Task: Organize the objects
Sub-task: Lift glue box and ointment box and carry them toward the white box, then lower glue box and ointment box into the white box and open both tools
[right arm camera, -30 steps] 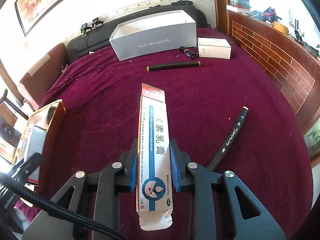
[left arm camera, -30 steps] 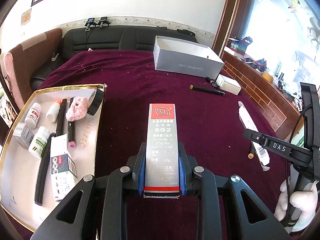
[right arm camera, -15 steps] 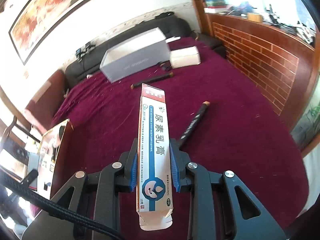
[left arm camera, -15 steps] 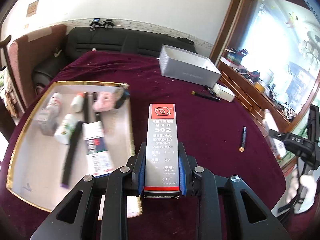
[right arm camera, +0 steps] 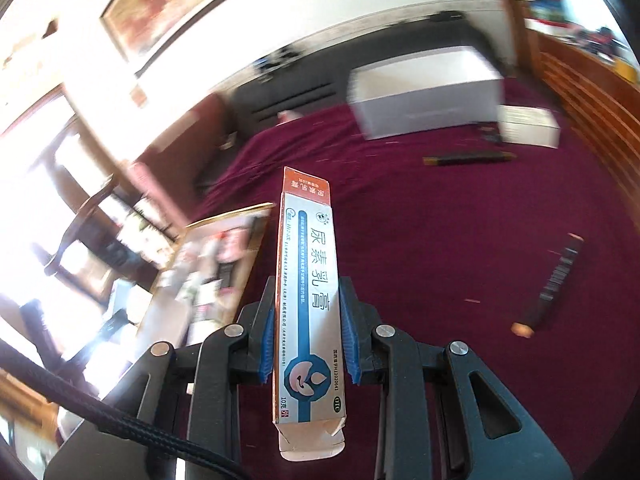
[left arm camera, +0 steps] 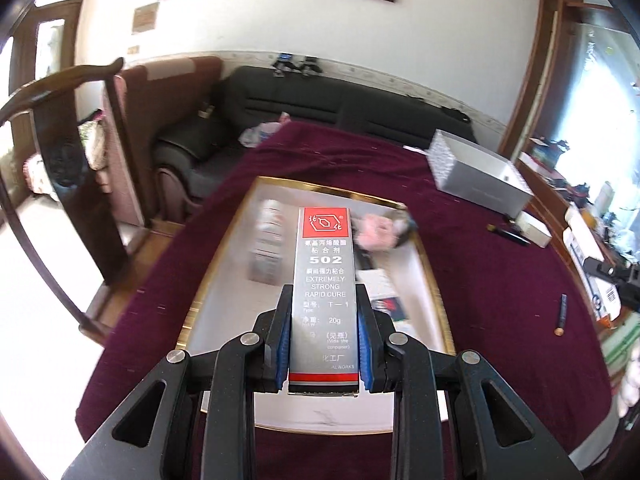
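Carrying two cartons toward the gold-rimmed white tray [left arm camera: 424,248] on the maroon velvet tablecloth [left arm camera: 480,280] is judged to be the step in hand. Item one: a tall silver carton of 502 glue with a red top panel [left arm camera: 324,280], clamped low on its sides between the blue pads of the left gripper [left arm camera: 323,340] and held above the tray's middle. Item two: a long white, blue and orange ointment carton [right arm camera: 310,300], pinched likewise by the right gripper [right arm camera: 308,344], over bare cloth beside the tray's edge. Tray contents are blurred; a pink fluffy item [left arm camera: 376,232] and small boxes are made out. Each carton is best lowered flat into a bare patch and released only once seated; crowding the boxes already there is to be avoided.
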{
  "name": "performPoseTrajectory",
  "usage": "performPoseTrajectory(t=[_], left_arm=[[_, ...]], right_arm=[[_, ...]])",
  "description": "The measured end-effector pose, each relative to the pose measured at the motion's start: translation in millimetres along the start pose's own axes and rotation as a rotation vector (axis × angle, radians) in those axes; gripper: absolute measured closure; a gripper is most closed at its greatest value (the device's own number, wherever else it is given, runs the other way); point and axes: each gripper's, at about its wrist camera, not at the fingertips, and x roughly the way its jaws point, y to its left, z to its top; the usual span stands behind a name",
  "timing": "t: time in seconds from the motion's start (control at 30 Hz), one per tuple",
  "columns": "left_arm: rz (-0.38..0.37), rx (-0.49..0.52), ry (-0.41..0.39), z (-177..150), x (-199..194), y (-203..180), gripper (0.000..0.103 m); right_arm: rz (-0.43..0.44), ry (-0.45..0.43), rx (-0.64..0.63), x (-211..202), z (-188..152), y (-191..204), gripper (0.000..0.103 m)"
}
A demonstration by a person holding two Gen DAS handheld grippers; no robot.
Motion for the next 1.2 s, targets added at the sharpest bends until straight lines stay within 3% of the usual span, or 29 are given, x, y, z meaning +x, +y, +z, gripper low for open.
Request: performPoseTrajectory(t=[0.23,0.5,0.8,1.2], left_arm=[[0.052,-0.003,0.036,-5.2,18.4,22.5,0.08],[0.062,0.002,0.104,-13.7,47.6,39.9,0.08],[0.058,-0.002,0.17,-21.5,70.1,56.4,0.08],[0.096,0.056,0.165,-24.6,79.5,49.1,0.08]], right_arm=[[0.145,0.115,-0.123,58.0,6.2,85.7,0.078],[0.21,0.287,-0.203,145.6,-22.5,156.4,0.078],[0.213,0.447,-0.167,215.9,-60.0,164.1,0.077],[0.171,0.499,-0.133,253.1,-69.7,166.0,0.077]])
